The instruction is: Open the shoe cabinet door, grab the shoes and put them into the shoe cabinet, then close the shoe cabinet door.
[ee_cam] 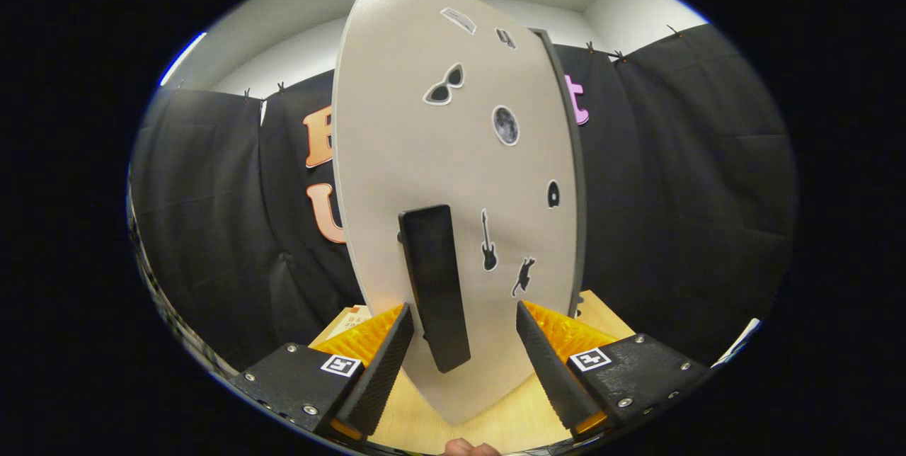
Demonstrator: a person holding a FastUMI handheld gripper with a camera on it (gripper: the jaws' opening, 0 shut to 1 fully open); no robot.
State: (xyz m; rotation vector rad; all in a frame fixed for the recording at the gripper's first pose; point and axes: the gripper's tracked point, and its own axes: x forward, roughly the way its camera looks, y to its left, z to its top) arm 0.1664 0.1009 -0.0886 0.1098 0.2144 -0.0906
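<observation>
The gripper [463, 321] is open, its fingers straddling the door's handle [434, 286] without touching. Closing off-centre could let the handle slip, jerking the cabinet door [453, 158].

No words, numbers or brand names legible on the pale grey flat cabinet door [425, 144]. Only picture stickers there: black sunglasses [444, 86], a round grey moon [505, 124], a small black record disc [553, 194], a black guitar [488, 241], a black cat [524, 276]. Two more near the top [458, 19] (too skewed to make out). One square black-and-white coded marker [340, 365] on each side of the gripper [463, 309], whose fingers stand apart either side of the long black door handle [435, 279]. Small print on a pale sheet [352, 316] beyond the fingers, too tiny to read.
</observation>
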